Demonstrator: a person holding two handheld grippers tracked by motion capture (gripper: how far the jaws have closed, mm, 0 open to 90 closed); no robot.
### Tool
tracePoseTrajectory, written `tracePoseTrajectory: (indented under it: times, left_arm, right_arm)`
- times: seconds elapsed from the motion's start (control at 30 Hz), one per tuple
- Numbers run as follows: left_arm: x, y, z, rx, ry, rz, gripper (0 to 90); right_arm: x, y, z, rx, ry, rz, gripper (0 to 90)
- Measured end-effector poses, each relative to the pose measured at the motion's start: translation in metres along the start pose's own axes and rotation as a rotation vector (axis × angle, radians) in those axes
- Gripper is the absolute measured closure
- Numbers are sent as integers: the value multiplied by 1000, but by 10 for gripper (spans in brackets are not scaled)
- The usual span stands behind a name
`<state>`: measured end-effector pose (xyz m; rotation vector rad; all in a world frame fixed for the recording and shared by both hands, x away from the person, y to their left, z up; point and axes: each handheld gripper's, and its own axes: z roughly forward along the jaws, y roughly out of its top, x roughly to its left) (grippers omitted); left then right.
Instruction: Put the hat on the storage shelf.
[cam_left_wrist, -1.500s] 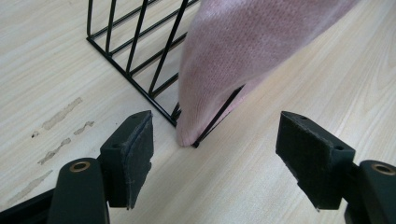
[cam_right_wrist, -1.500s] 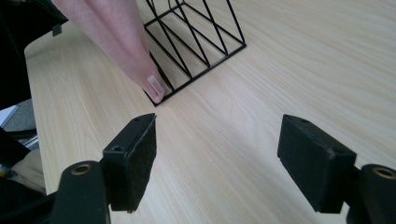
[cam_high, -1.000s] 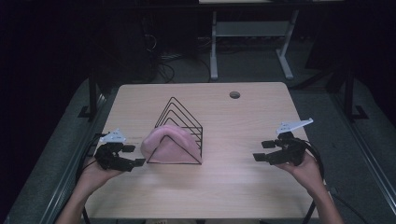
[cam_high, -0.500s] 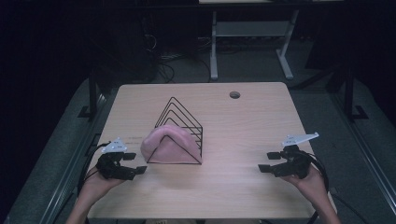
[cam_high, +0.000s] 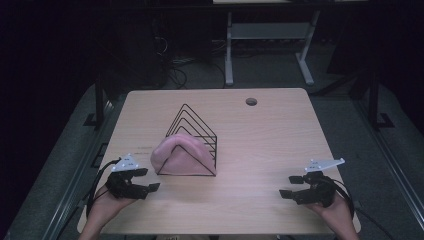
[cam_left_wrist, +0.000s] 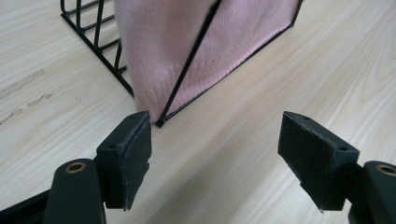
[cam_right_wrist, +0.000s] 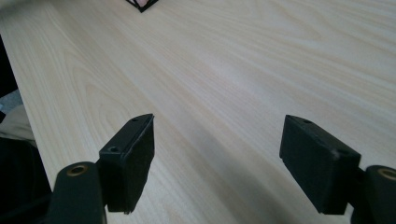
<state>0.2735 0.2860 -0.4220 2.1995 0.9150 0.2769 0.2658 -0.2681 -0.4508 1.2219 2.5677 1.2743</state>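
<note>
Left tool (cam_high: 145, 180) w/ jaws apart – pale wood table (cam_high: 260, 135), dark room.

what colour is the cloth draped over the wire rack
Pale pink. The cloth on the black wire rack shows best in the left gripper view.

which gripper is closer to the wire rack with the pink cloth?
The left gripper. Its open jaws sit just off the near-left corner of the black wire rack holding the pink cloth; the right gripper is far across bare table.

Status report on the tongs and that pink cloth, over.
Left tongs open, near rack. Right tongs open, off to the side. Pink cloth draped on rack, untouched. Nothing in the way.
</note>
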Motion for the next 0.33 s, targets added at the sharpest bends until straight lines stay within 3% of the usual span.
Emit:
tracePoseTrajectory:
  times: [0.17, 0.2, 0.33]
  left_arm:
    - [-5, -7, 4, 31, -1, 18, 260]
    - [-10, -11, 6, 51, -5, 41, 260]
    - [-13, -12, 5, 45, 0, 56, 260]
  right_arm:
    - [6, -7, 1, -25, 3, 4, 254]
    - [10, -10, 2, -35, -2, 17, 234]
    - [18, -11, 0, -76, -30, 12, 228]
